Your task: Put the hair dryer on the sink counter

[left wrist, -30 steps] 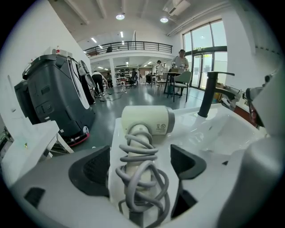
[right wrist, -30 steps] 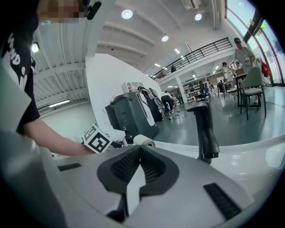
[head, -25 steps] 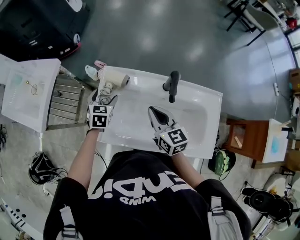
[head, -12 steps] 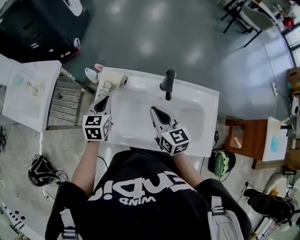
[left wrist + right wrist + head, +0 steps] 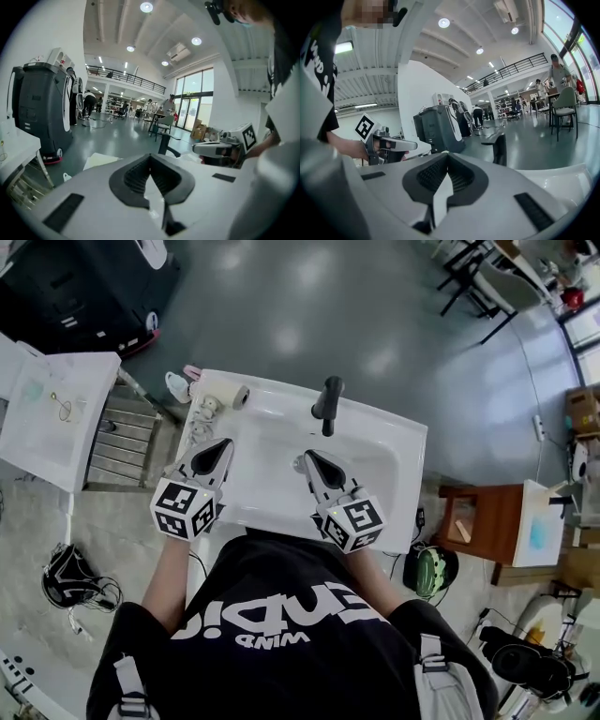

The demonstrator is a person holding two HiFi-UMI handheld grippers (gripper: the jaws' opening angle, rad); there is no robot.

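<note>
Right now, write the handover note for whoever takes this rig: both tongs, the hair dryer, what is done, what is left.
Left tongs: shut, empty, over the left edge of the sink counter.
Right tongs: shut, empty, over the basin.
Hair dryer: lying on the counter's far left corner, left of the faucet, clear of both tongs.
Done: the dryer is on the counter and nothing grips it.
Left: probably nothing; at most check that it lies steady near that corner.
</note>
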